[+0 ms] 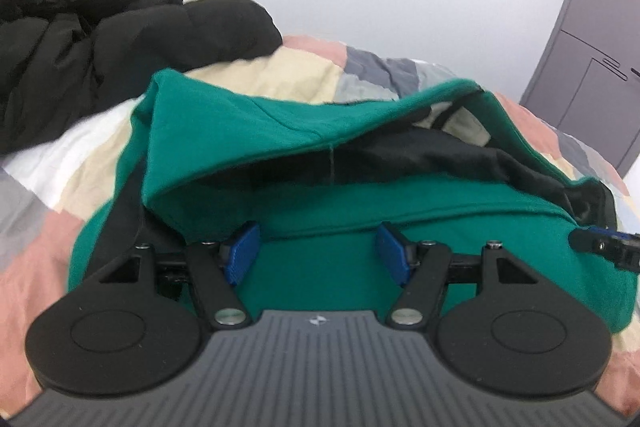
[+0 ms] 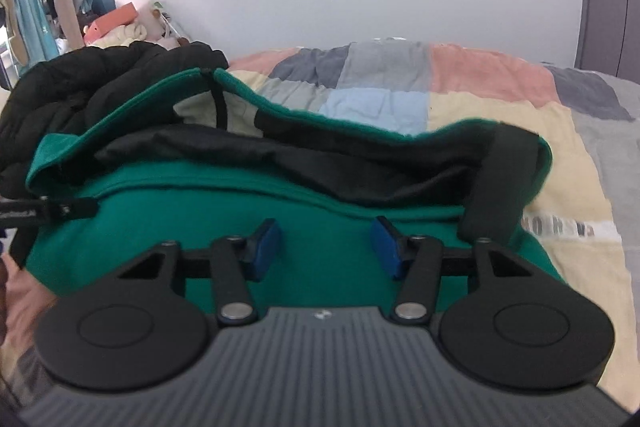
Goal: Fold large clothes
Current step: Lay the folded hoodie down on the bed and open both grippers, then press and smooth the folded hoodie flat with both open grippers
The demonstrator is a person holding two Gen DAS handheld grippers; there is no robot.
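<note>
We are holding both tongs, left (image 1: 316,253) and right (image 2: 325,247), released above the green garment (image 1: 320,195), which is lying half-folded on the patchwork bed (image 2: 500,115) beside a black jacket (image 1: 80,59)

Green garment (image 1: 304,267) with black lining (image 1: 420,155), lying partly folded on a patchwork bedspread (image 2: 500,115); its upper edge stands raised and curled over, exposing the lining.
</note>
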